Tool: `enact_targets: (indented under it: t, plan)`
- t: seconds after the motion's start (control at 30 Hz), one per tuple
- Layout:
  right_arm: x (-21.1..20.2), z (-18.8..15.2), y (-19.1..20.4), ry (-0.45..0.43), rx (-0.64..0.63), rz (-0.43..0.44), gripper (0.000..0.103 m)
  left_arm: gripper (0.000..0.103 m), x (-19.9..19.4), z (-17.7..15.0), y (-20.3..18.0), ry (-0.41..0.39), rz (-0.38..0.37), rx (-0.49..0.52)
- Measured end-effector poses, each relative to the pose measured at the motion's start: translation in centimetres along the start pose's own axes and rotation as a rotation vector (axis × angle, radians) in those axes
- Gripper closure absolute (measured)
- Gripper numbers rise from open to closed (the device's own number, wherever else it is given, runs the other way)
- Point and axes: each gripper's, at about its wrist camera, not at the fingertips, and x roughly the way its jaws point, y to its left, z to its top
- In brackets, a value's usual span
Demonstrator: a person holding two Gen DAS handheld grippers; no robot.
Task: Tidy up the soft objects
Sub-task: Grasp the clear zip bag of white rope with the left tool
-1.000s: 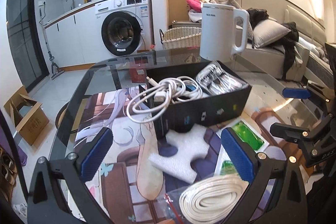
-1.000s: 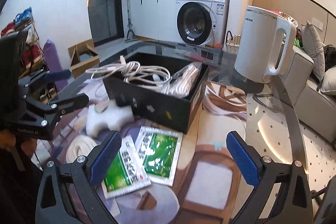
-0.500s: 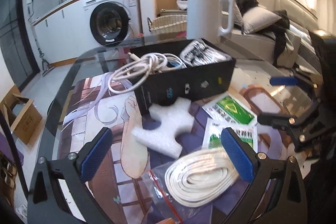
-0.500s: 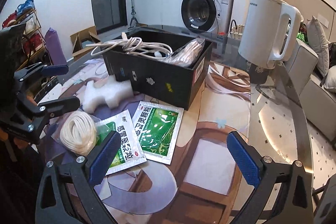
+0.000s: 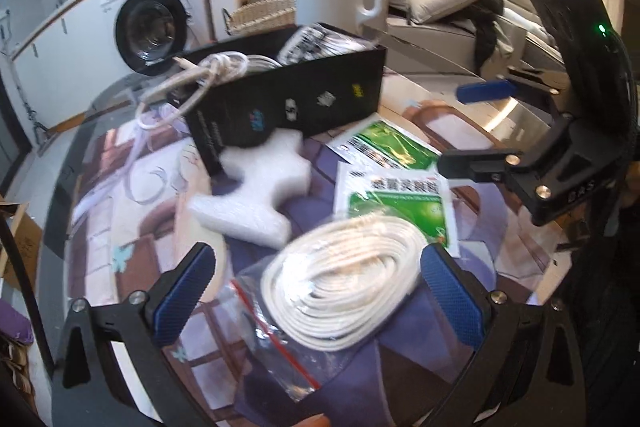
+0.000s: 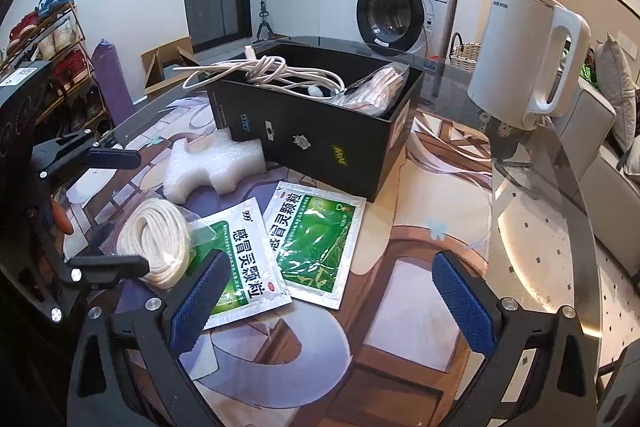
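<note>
Left tongs [image 5: 320, 291] gape wide, straddling the bagged coil of white cord [image 5: 340, 279] on the worktop [image 6: 532, 227], pads not touching it; right tongs [image 6: 332, 299] likewise spread, empty, above two green sachets [image 6: 280, 247]; white foam piece [image 6: 212, 167] lies against the black box [image 6: 332, 143], which holds cables; white kettle [image 6: 520, 55] stands beyond.

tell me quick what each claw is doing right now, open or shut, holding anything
Left claw: open, holding nothing, with the bagged white cord coil lying between its fingers.
Right claw: open, empty, above the green sachets.
</note>
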Motion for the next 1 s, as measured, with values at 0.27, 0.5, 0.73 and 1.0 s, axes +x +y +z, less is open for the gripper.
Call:
enact_targets:
  t: [0.27,0.5,0.73,1.0]
  plan:
    - [0.1,-0.1,0.3,0.006,-0.009,0.001,0.001,0.0,0.9,0.0,-0.9,0.039,0.01,0.029]
    - [-0.1,-0.2,0.4,0.008,-0.017,0.008,0.001,0.0,1.4,0.0,-0.7,0.05,0.012,0.021]
    - [-0.1,-0.3,0.5,0.01,-0.02,0.009,0.001,0.0,2.4,0.2,0.7,0.09,-0.019,-0.09]
    - [0.1,-0.3,0.5,0.014,-0.021,0.011,0.001,0.0,2.3,-0.1,0.4,0.091,-0.001,-0.069]
